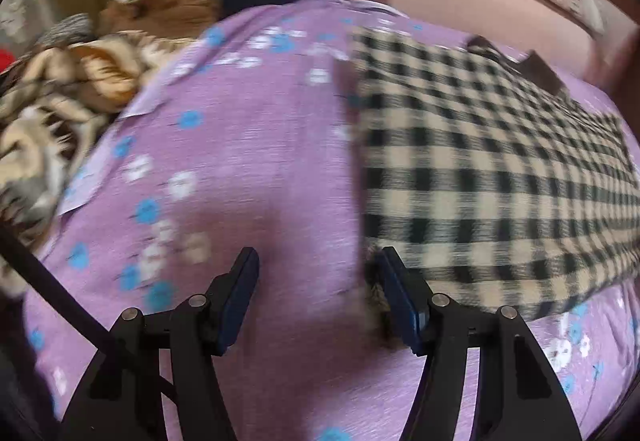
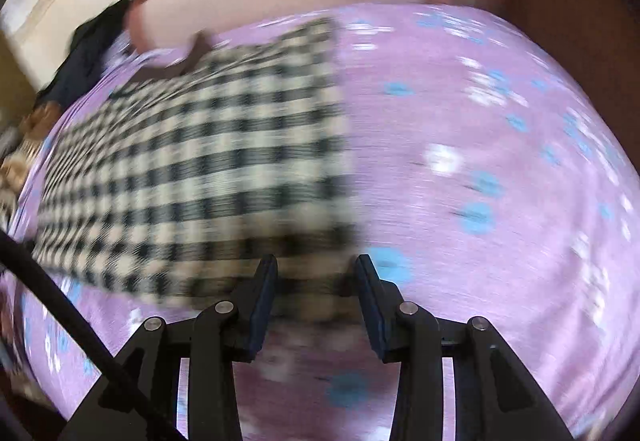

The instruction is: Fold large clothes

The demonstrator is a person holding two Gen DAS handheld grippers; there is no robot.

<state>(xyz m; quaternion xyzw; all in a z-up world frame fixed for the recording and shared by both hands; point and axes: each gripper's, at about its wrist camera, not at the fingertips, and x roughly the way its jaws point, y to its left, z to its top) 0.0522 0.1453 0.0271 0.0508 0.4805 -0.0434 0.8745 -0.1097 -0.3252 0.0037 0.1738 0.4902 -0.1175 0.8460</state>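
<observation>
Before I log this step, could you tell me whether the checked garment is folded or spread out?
Folded: the checked garment lies as a compact rectangle with straight edges on the purple sheet.

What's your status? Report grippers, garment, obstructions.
Left hand-held gripper open, empty, at the checked garment's near-left corner. Right hand-held gripper open over its near-right corner. Garment flat on purple floral sheet. Clothes pile off left, not blocking.

Black hand-held gripper (image 1: 318,269) — blue pads (image 1: 244,297), silver screws.
</observation>
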